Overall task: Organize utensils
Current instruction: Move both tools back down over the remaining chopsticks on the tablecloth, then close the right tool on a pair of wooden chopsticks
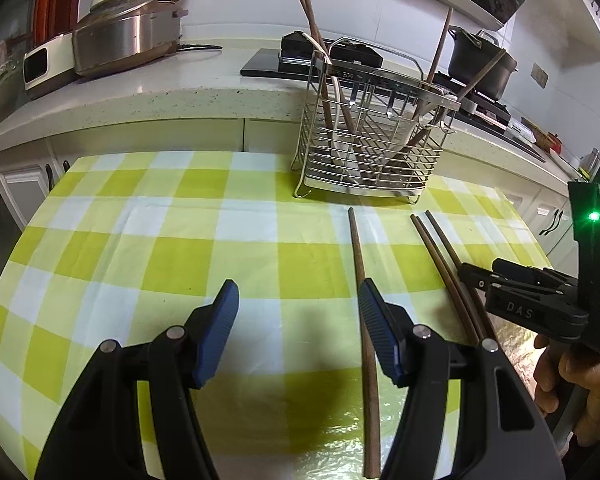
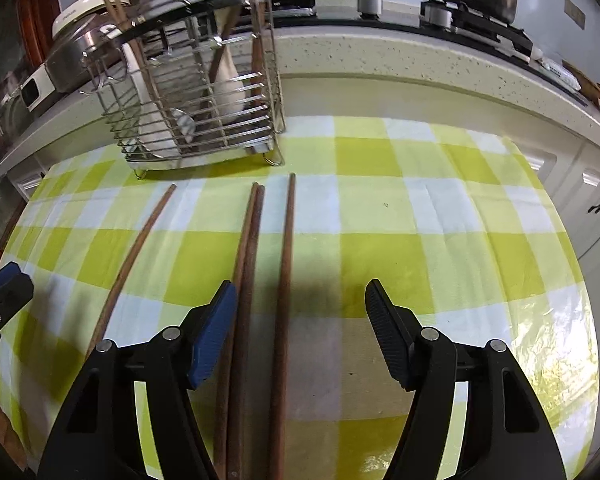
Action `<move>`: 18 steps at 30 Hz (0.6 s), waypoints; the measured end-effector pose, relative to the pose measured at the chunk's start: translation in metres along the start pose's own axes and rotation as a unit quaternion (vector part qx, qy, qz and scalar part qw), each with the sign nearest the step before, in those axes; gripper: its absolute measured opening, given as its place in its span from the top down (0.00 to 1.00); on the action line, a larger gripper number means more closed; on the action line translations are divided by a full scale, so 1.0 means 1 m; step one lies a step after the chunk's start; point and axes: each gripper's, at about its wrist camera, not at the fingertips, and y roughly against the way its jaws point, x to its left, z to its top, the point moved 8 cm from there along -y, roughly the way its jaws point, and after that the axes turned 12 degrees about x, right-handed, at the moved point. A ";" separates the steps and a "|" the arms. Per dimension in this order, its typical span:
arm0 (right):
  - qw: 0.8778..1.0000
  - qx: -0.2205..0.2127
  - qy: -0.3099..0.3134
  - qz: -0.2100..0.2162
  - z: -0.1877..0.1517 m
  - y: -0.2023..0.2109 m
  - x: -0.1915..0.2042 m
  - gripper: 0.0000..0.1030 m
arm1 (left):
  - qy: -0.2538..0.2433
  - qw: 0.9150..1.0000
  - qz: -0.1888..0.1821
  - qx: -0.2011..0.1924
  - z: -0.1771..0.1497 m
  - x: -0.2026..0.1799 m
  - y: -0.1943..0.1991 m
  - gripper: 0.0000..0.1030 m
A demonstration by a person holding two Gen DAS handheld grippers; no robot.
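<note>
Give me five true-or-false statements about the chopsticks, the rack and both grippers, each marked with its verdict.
1. Four chopsticks lie loose on the cloth. True: one chopstick lies apart on the left, a pair touches, and a single lies right of the pair.
2. The right gripper is shut on a chopstick. False: it is open, with chopsticks on the cloth between its fingers.
3. The rack already holds utensils. True.
4. The left gripper is open and empty. True.
5. The rack lies tipped on its side. False: it stands upright on its feet.
</note>
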 end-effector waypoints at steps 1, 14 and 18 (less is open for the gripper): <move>1.000 -0.004 0.002 -0.002 0.000 0.002 0.002 0.51 | -0.001 1.000 -0.001 0.000 0.000 -0.001 0.000 0.41; 0.999 0.011 0.029 -0.019 0.001 -0.008 0.014 0.56 | 0.006 1.000 -0.005 -0.002 0.000 0.003 0.000 0.41; 0.999 0.016 0.044 -0.018 -0.002 -0.011 0.024 0.56 | 0.004 1.000 -0.007 -0.001 -0.001 0.002 -0.001 0.41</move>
